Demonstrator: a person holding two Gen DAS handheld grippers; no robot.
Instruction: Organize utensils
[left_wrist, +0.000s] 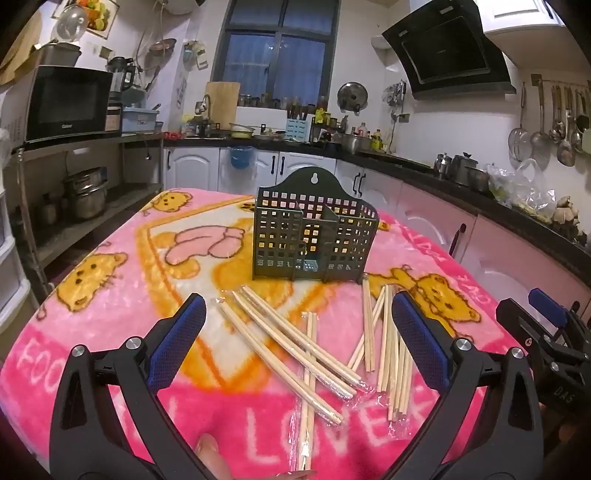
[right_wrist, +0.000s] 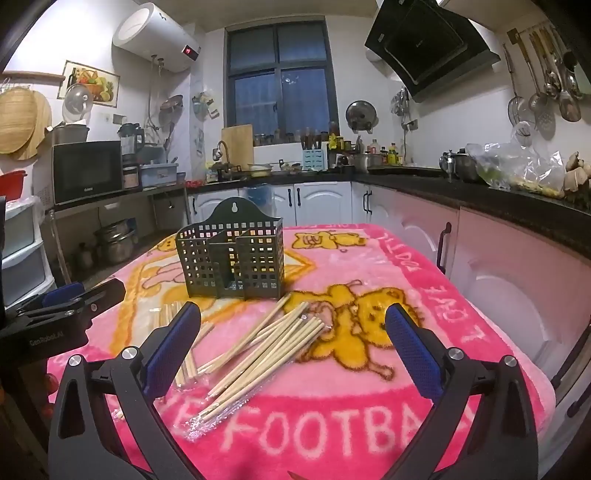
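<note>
1 dark utensil holder (left_wrist: 314, 236), 3 compartments. Wooden chopsticks (left_wrist: 295, 339): 2 loose heaps ahead of the hand-held grippers, too overlapped for an exact count. 1 pink blanket (left_wrist: 110, 295).

Dark green grid-holed holder (left_wrist: 314, 236), pale chopsticks (left_wrist: 295, 343), pink bear-patterned blanket (left_wrist: 110, 266)

Both cams ride the handheld grippers, looking forward along the fingers, tilted slightly down over the near edge of the pink blanket (left_wrist: 92, 332). Left wrist cam sits left; the right gripper (left_wrist: 546, 325) shows at its right edge. Right wrist cam sits right; the left gripper (right_wrist: 70, 299) shows at its left edge. Shared: chopsticks (right_wrist: 258, 343) close in, utensil holder (left_wrist: 314, 236) mid-table, window (right_wrist: 280, 74) far.
</note>
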